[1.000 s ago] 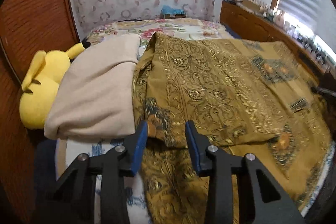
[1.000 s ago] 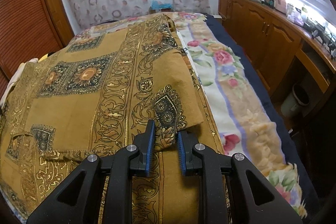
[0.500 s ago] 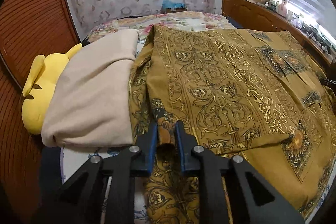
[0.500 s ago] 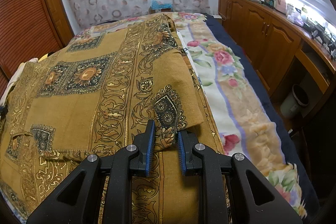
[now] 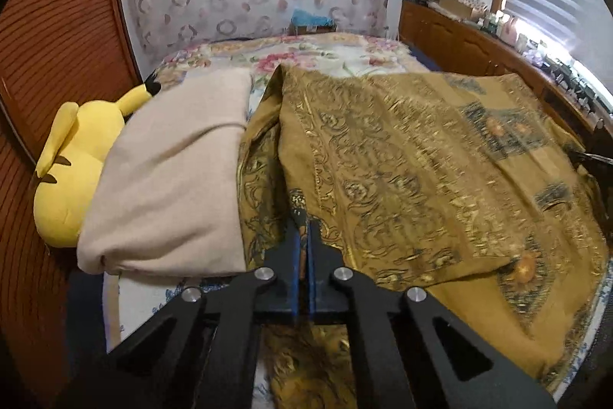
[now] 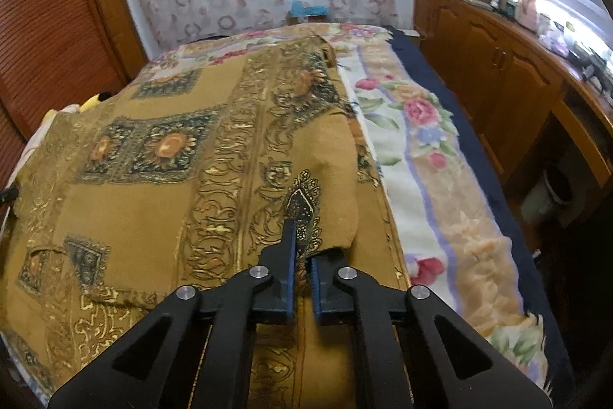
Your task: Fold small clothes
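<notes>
A mustard-gold patterned cloth (image 5: 421, 160) lies spread over the bed, its near edge folded back on itself. My left gripper (image 5: 304, 240) is shut on the fold's near left corner, and a strip of fabric shows between the blue pads. In the right wrist view the same cloth (image 6: 153, 179) fills the left half. My right gripper (image 6: 302, 244) is shut on the fold's near right corner, where a dark paisley motif sits. The cloth drapes over the right finger and hides its tip.
A folded beige cloth (image 5: 172, 186) lies left of the patterned cloth, with a yellow plush toy (image 5: 76, 160) beyond it against the slatted wooden door (image 5: 57, 45). The floral bedspread (image 6: 413, 156) shows on the right. Wooden cabinets (image 6: 498, 71) and a bin (image 6: 551, 194) stand past the bed.
The left gripper's jaws went from wide apart to shut on the cloth corner. The right gripper's jaws narrowed onto their corner. Neither hand has shifted much.
</notes>
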The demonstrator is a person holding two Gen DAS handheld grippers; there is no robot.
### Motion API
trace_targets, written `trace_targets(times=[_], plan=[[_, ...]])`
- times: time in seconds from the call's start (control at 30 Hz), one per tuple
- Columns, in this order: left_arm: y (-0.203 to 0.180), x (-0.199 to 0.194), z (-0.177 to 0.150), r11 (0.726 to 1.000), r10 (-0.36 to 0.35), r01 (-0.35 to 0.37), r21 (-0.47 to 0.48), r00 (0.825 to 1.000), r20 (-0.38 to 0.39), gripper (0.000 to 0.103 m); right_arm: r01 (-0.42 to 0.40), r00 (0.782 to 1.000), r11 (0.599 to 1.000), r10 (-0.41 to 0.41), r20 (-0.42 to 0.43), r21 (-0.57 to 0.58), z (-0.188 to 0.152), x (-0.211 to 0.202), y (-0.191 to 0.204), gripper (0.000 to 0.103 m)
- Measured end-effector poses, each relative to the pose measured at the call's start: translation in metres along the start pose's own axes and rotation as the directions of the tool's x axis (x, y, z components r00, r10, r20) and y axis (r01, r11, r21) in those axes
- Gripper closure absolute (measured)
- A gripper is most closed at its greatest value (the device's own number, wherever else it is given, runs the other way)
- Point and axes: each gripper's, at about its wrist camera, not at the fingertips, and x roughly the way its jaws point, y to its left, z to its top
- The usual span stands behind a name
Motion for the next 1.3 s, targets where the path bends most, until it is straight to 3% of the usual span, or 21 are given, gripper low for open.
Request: trace_targets(times=[0.27, 0.6, 0.83, 1.1, 1.23, 1.3], plan=[[-0.023, -0.063, 0.0, 0.997, -0.079, 0.077, 0.023, 0.99, 0.113, 0.103, -0.048, 0.993, 0.998, 0.052, 0.109, -0.036, 0.004, -0.053, 0.003, 0.102], [-0.015, -0.131, -0.015, 0.989, -0.143, 0.146, 0.001, 0.97, 0.198, 0.103, -0.076, 0.974, 0.991, 0.098, 0.205, -0.109, 0.003, -0.137, 0.013, 0.103], [-0.005, -0.14, -0.073, 0.992, -0.111, 0.117, -0.037, 0.986, 0.128, 0.103, -0.064, 0.985, 0.989, 0.084, 0.152, -0.135, -0.04, -0.164, 0.008, 0.103], [-0.012, -0.121, -0.107, 0.995, -0.084, 0.086, -0.05, 0.995, 0.05, 0.103, -0.055, 0.998, 0.997, 0.058, 0.034, -0.061, -0.092, -0.127, -0.013, 0.102], [-0.015, -0.118, -0.113, 0.995, -0.083, 0.084, -0.046, 0.996, 0.034, 0.096, -0.035, 0.999, 0.998, 0.037, 0.033, -0.06, -0.101, -0.129, -0.014, 0.099], [-0.016, -0.119, -0.113, 0.996, -0.072, 0.074, -0.042, 0.997, 0.036, 0.08, -0.015, 0.999, 0.997, 0.018, 0.047, -0.072, -0.1, -0.135, -0.013, 0.097]])
